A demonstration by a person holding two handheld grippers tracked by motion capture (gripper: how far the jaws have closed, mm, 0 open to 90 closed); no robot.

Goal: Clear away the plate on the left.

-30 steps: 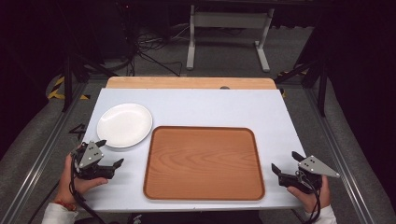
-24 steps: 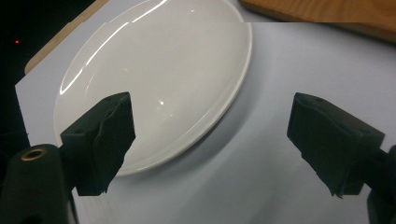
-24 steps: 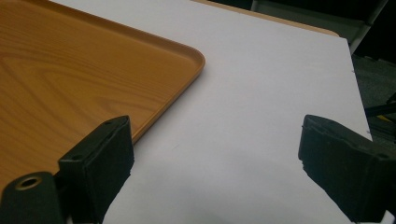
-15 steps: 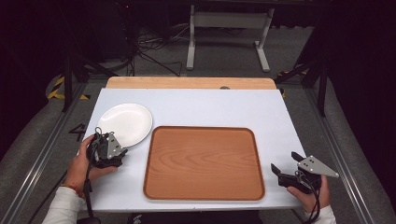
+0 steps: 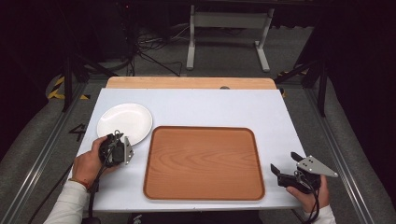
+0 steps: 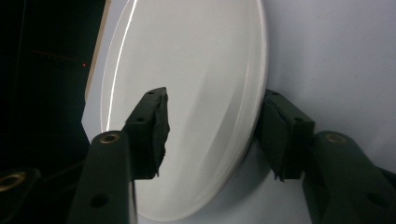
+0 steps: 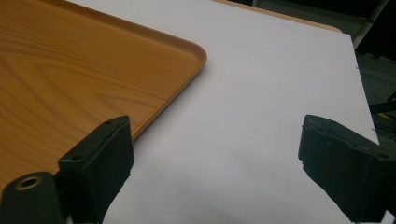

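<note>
Right gripper (image 5: 286, 169) at near desk (image 5: 210, 105) edge, fingers spread, empty. Left gripper (image 5: 122, 150) fingers released, straddling near rim of white plate (image 5: 125, 121); contact apparently none. Plate left of wooden tray (image 5: 203, 161).

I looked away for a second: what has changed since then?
The left gripper moved forward from the table's near edge to the plate; its open jaws now straddle the plate's near rim, not yet closed. The plate, tray and right gripper stayed put.
</note>
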